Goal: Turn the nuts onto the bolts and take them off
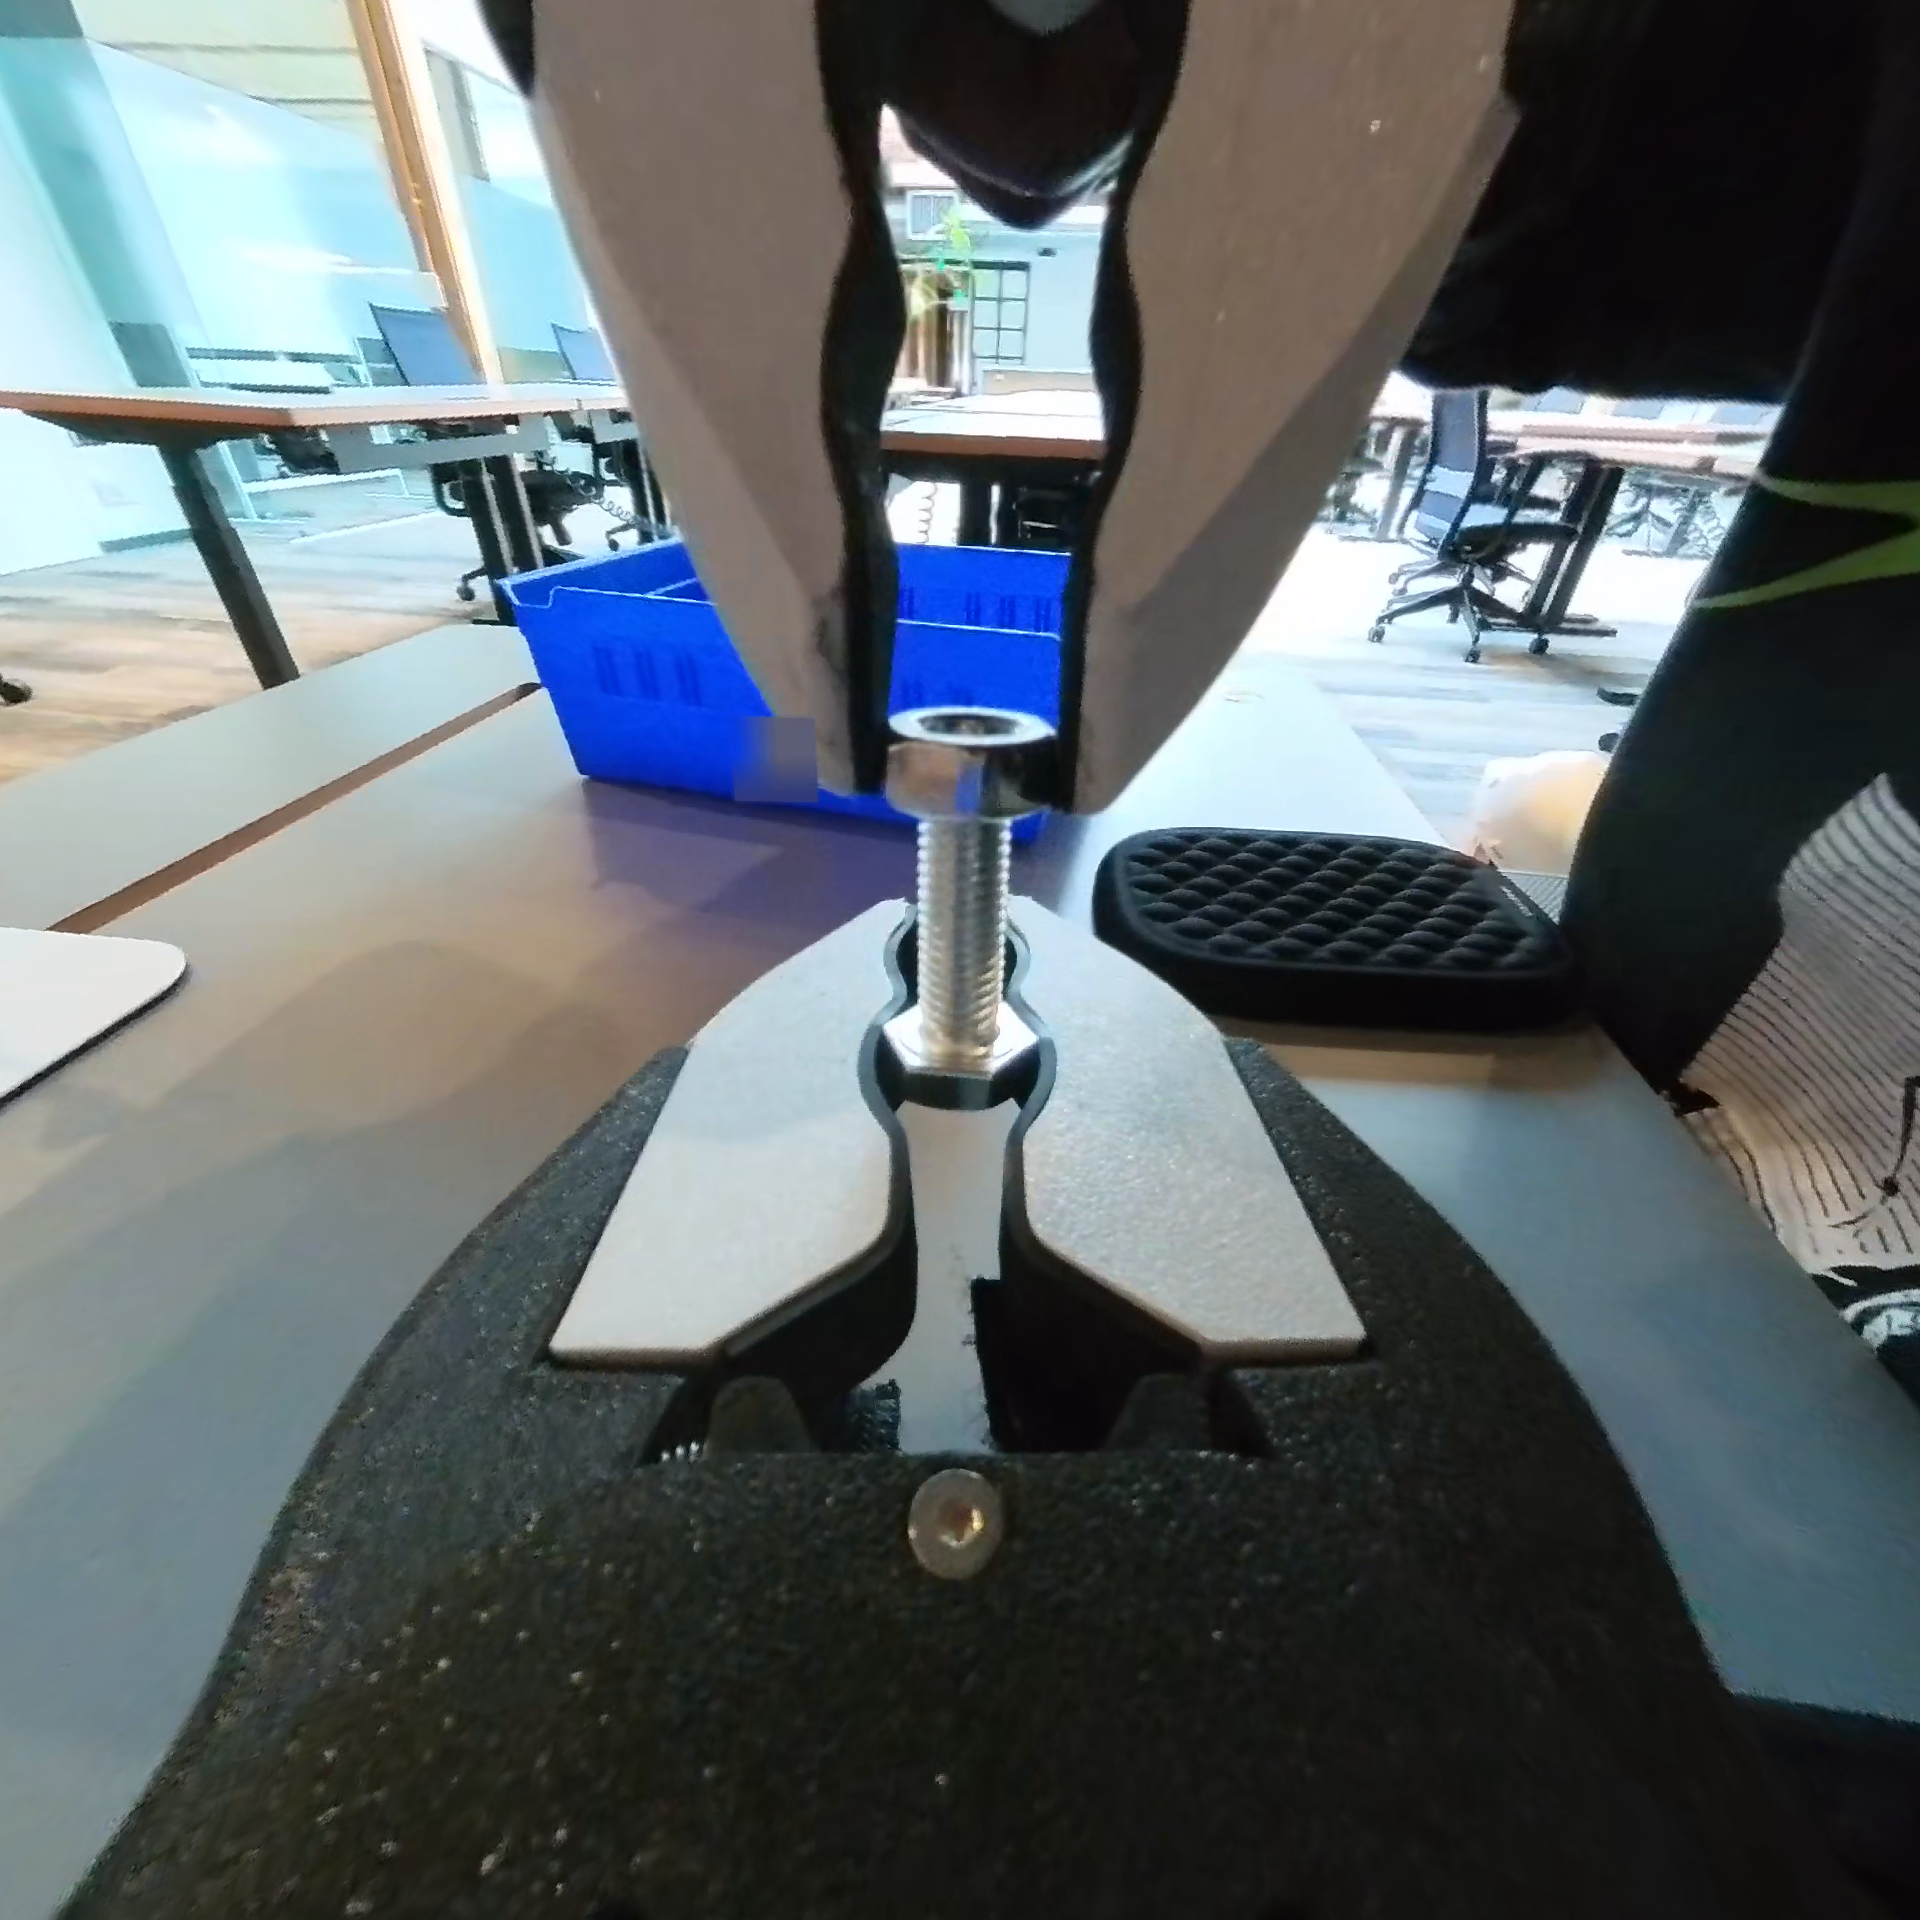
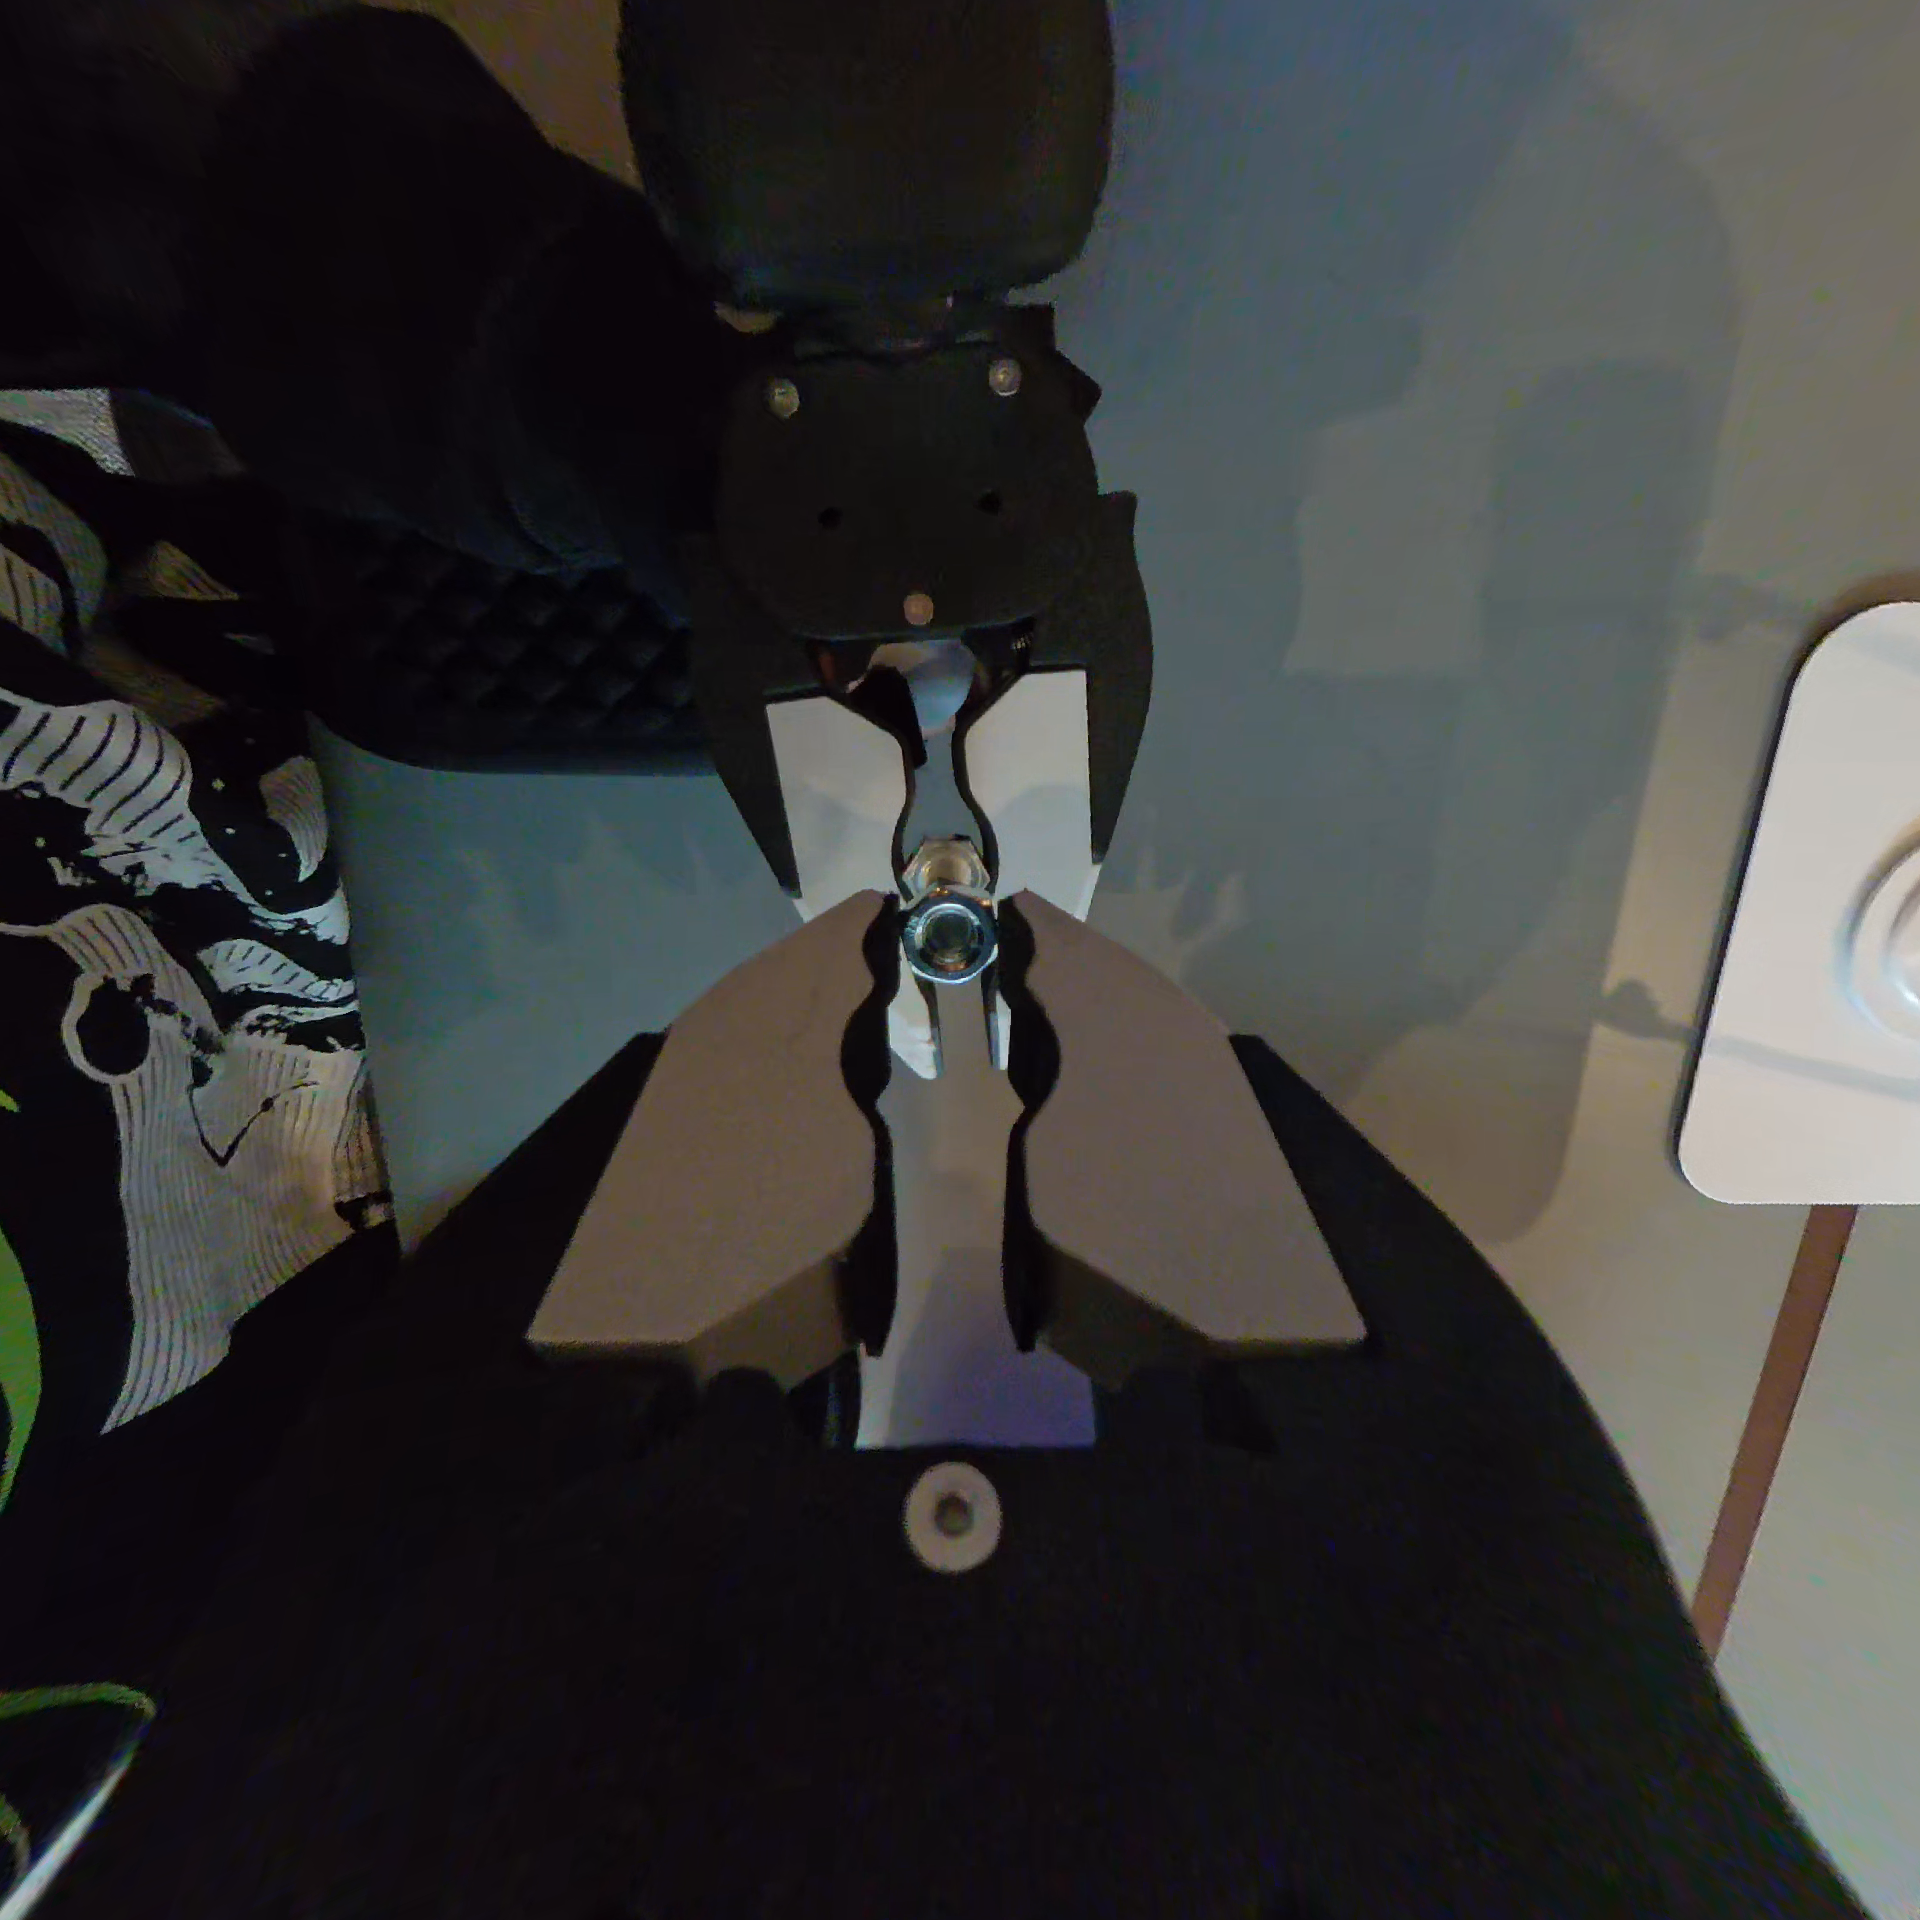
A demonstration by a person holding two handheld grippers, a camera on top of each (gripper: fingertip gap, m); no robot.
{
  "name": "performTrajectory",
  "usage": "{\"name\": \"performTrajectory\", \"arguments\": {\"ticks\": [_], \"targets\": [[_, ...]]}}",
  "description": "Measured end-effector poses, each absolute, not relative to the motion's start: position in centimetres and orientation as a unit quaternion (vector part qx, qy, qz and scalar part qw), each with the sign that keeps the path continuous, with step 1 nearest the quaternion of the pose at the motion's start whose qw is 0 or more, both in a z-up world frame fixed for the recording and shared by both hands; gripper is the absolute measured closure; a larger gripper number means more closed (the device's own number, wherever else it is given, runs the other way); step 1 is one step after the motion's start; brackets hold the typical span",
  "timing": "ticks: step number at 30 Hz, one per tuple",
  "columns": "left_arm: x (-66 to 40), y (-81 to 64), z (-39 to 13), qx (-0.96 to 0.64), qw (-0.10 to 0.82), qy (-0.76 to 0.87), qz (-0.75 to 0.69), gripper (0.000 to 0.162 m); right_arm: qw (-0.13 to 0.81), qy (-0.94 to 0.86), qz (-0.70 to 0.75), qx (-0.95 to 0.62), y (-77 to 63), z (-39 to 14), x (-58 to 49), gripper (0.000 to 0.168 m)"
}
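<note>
Two grippers meet on one upright bolt (image 1: 958, 925) above the grey table (image 1: 343, 997); the left gripper (image 1: 956, 1049) is clenched on the hex nut (image 1: 956, 1060) low on the threads, flat and pointing toward twelve o'clock; the right gripper (image 1: 971, 774) comes down from twelve o'clock and clamps the bolt's socket head (image 1: 968, 764); a blue bin (image 1: 644, 665) stands behind at eleven o'clock; a black textured pad (image 1: 1320, 925) lies at two o'clock; a white mat (image 2: 1808, 914) sits at three o'clock in the right wrist view.
</note>
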State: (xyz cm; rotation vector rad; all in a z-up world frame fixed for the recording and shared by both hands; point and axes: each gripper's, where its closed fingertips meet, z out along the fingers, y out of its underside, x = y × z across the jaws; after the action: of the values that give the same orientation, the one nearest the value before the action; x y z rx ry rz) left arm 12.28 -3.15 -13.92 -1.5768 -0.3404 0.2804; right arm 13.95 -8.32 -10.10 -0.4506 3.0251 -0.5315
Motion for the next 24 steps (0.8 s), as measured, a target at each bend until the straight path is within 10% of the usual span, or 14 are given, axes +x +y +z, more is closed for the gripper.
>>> {"name": "performTrajectory", "arguments": {"ticks": [7,24], "targets": [[13.1,-3.3,-12.9,-0.68,0.715,-0.135,0.087,0.15,0.025,0.954,-0.203,-0.218,-8.7,-8.4,14.6,0.117],[16.3,-1.5,-13.4,-0.704,0.709,-0.041,0.01,0.15,0.061,0.746,-0.057,-0.661,-6.8,-9.1,16.4,0.142]]}}
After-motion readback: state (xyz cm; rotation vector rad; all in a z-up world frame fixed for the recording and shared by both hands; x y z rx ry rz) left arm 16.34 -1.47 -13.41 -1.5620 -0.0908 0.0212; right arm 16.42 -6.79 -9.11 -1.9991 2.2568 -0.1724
